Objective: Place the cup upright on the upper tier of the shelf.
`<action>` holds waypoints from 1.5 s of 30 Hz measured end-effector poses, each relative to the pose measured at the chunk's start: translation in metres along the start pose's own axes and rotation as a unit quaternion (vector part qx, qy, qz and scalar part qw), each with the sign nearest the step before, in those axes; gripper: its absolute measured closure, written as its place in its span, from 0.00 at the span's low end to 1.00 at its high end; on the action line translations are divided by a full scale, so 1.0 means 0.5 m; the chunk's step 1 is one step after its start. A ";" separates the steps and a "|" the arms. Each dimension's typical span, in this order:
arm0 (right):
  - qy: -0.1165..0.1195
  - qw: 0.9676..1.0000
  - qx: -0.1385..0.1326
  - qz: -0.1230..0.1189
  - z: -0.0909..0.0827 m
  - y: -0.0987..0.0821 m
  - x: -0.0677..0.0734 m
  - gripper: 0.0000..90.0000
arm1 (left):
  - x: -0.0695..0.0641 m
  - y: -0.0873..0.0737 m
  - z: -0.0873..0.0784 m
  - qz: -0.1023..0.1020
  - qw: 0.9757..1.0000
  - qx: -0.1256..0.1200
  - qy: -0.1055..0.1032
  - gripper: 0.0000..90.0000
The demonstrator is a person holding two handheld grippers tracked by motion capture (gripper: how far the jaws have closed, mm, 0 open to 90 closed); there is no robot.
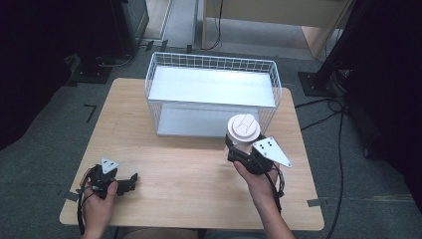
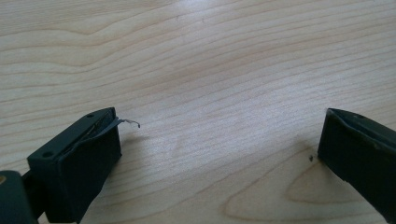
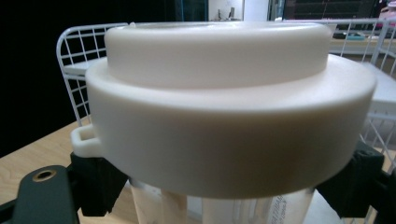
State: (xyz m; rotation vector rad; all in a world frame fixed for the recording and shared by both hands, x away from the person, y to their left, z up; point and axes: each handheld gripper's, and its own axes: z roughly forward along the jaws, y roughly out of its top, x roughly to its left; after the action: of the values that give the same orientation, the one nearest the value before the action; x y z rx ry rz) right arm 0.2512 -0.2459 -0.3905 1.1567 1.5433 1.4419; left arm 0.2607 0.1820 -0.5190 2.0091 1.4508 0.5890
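**Right gripper carries lidded jar toward wire basket; left gripper idle**

One clear plastic jar with a cream-white round lid (image 1: 243,129), held up off the light wooden table (image 1: 199,169) by the right gripper (image 1: 238,149). Jaws are clamped on the jar body just under the lid rim, one each side; the right gripper view shows the same jar (image 3: 224,126) with black jaw blocks pressed against the clear wall below the lid. Gripping under the overhang likely keeps the jar from slipping down, and it stays upright so contents don't shift. Contents too blurred to tell. A small tab sticks out at the lid's left edge in that view.

The jar sits at the near right corner of the white wire-mesh basket with a flat white shelf panel (image 1: 211,89), just in front of its near wall. My guess is the jar goes into the basket; it would need lifting over the rim first.

The left gripper (image 1: 127,183) rests low at the near left of the table, well apart from jar and basket. Its jaws stand wide apart with nothing between them, bare wood grain under them in the left gripper view (image 2: 219,135). Looks parked out of the way.

Count: one jar, one lid, one basket, one table, two grippers, two hands.
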 end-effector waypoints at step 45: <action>-0.046 0.993 -0.102 -0.033 0.070 0.210 -0.009 0.17 | 0.000 0.000 0.000 0.000 1.000 0.000 0.000 0.00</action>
State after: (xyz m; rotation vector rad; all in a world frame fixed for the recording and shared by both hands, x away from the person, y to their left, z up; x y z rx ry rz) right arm 0.2997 -0.2408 -0.2908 1.0260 1.3244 1.4443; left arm 0.2607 0.1820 -0.5189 2.0100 1.4504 0.5886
